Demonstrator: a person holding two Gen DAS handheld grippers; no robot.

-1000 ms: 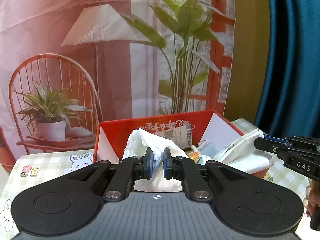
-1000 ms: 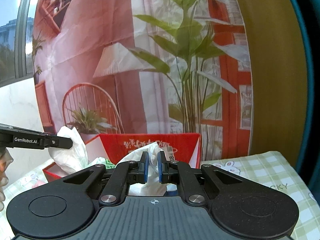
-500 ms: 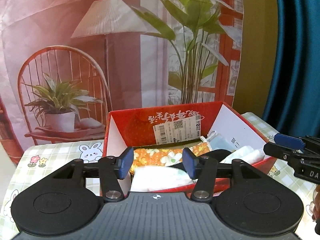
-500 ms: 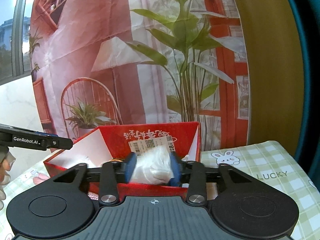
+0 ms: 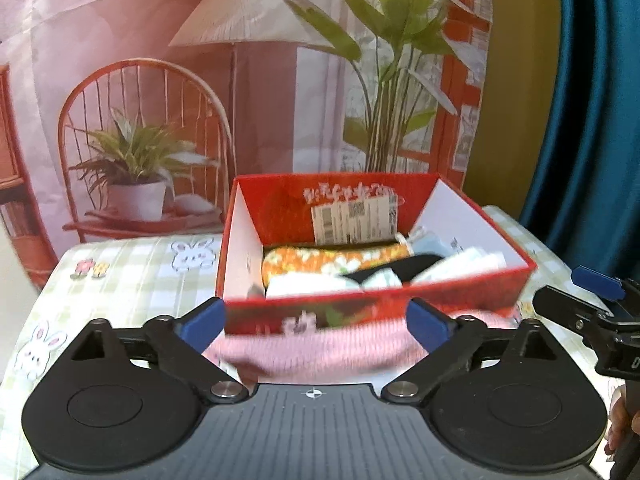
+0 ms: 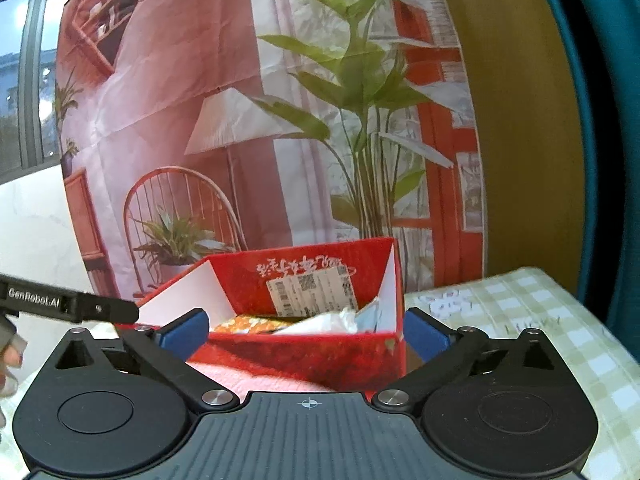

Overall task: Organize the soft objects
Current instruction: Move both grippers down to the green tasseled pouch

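Both pulled back from red box (image 5: 372, 304) | left gripper (image 5: 316, 326) spread wide | right gripper (image 6: 304, 336) spread wide, empty

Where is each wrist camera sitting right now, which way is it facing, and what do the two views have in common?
Left wrist: sits behind the open left gripper, facing the red box of soft items with a pink cloth before it; the right gripper pokes in at the right edge.
Right wrist: sits behind the open right gripper, facing the red box from its right; the left gripper and a hand show at left.
Shared: box, pink cloth, checked tablecloth, printed backdrop.
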